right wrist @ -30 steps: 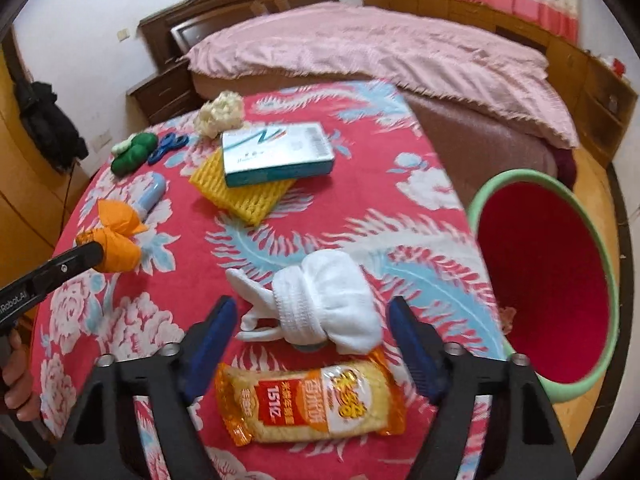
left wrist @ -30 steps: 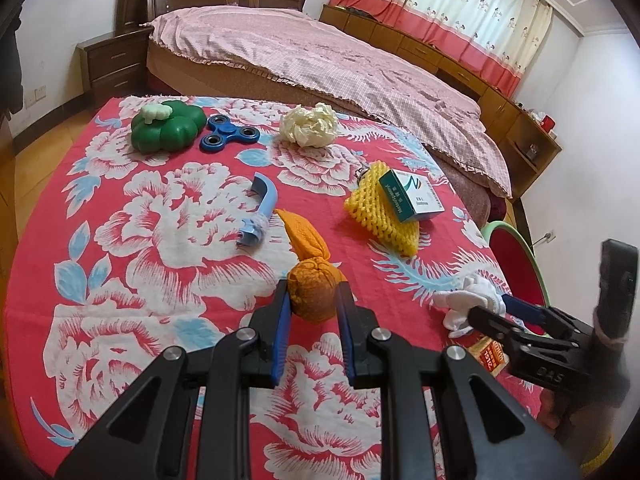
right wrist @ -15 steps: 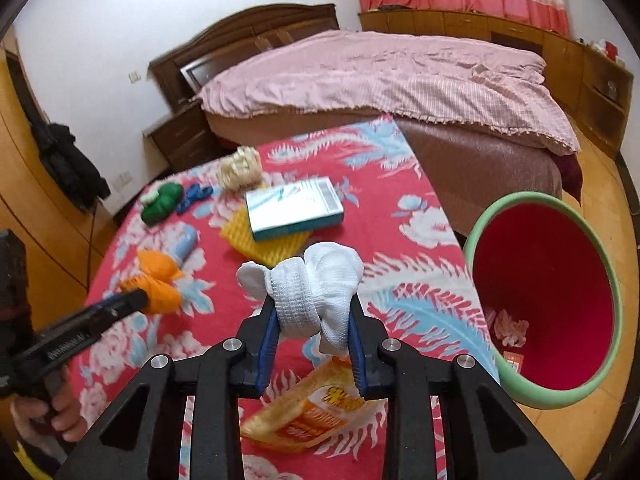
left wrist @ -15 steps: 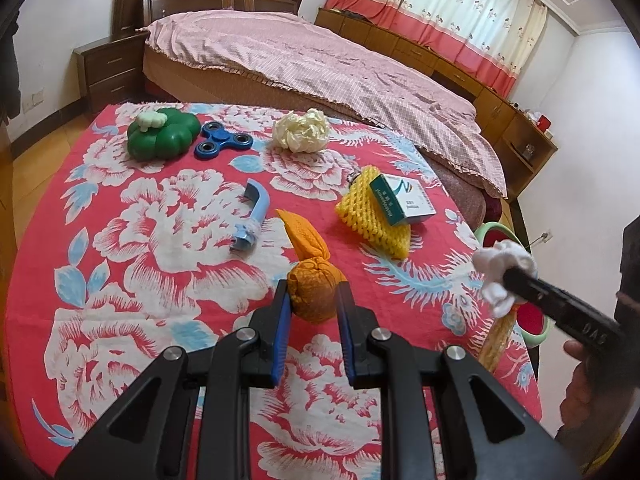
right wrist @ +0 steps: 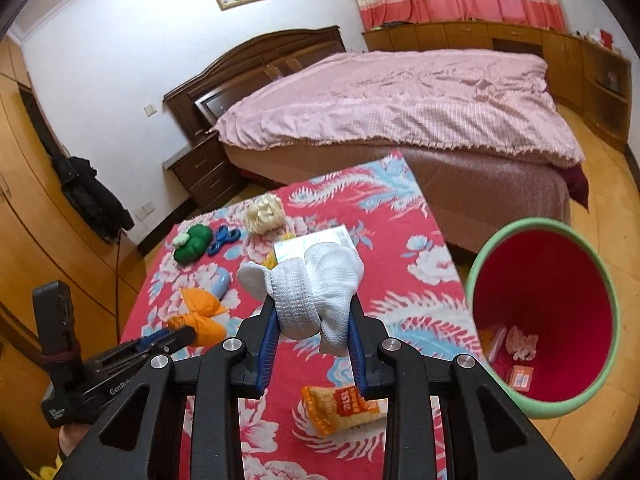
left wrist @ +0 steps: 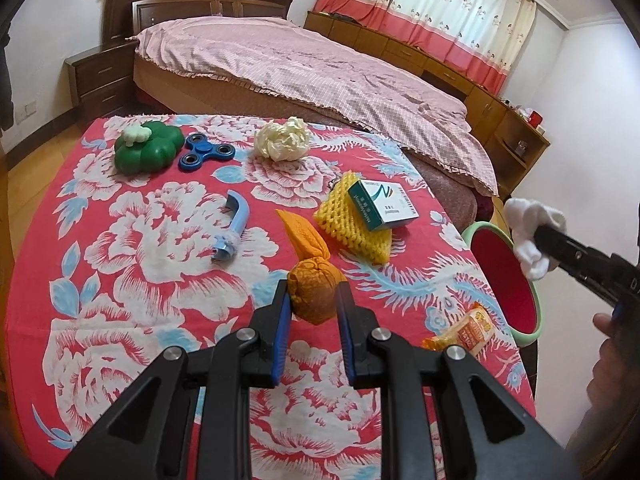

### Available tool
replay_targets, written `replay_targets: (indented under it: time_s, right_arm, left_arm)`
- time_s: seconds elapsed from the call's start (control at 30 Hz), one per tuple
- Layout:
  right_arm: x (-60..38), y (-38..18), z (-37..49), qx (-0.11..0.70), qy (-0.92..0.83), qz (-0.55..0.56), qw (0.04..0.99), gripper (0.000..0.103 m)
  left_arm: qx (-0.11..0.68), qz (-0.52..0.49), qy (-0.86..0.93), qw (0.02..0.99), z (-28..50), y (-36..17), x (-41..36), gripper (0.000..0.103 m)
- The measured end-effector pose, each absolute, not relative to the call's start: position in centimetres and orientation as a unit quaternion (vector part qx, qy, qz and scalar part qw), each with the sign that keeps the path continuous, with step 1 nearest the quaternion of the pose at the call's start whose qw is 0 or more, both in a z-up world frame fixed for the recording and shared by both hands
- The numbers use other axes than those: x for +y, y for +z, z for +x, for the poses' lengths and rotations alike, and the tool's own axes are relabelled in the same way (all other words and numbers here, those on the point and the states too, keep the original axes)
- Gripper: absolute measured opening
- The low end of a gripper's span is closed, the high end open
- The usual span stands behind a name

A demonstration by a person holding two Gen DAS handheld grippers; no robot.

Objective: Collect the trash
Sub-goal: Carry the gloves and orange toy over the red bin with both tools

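My left gripper (left wrist: 312,300) is shut on an orange cloth bundle (left wrist: 314,288) at table height; it also shows in the right wrist view (right wrist: 200,320). My right gripper (right wrist: 314,312) is shut on a white rolled sock (right wrist: 312,288) and holds it above the table, left of the red bin with a green rim (right wrist: 480,264). In the left wrist view the sock (left wrist: 532,236) hangs over the bin (left wrist: 510,280). An orange snack packet (right wrist: 340,408) lies on the red flowered tablecloth (left wrist: 120,280) below the right gripper.
On the table lie a yellow foam net (left wrist: 352,224) under a green-white box (left wrist: 380,204), a blue curved piece (left wrist: 234,224), a crumpled cream wad (left wrist: 282,142), a blue spinner (left wrist: 206,152) and a green toy (left wrist: 144,152). The bin holds some scraps (right wrist: 516,344). A bed (left wrist: 300,64) stands behind.
My right gripper closed on the white sock, lifted it off the table and carried it up and toward the bin. My left gripper kept its hold on the orange bundle.
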State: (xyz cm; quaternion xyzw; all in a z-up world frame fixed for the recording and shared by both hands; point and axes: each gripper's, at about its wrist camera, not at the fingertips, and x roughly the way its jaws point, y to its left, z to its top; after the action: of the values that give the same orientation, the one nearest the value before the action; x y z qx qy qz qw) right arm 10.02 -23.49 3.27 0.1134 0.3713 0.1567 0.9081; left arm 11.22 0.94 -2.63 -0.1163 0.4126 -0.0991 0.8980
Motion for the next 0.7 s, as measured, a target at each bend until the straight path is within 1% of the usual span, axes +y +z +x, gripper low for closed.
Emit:
replay_targets:
  time_s: [0.3, 0.7]
  right_arm:
    - [-25.0, 4.2, 9.9, 0.363, 0.135, 0.110, 0.916, 0.032]
    - [-30.3, 4.3, 8.8, 0.349, 0.093, 0.143, 0.921, 0.032]
  left_arm:
    - [0.397, -0.102, -0.121, 0.904, 11.5, -0.6, -0.8, 0.022]
    - [0.390, -0.073, -0.176, 0.901, 12.6, 1.6, -6.2, 0.022]
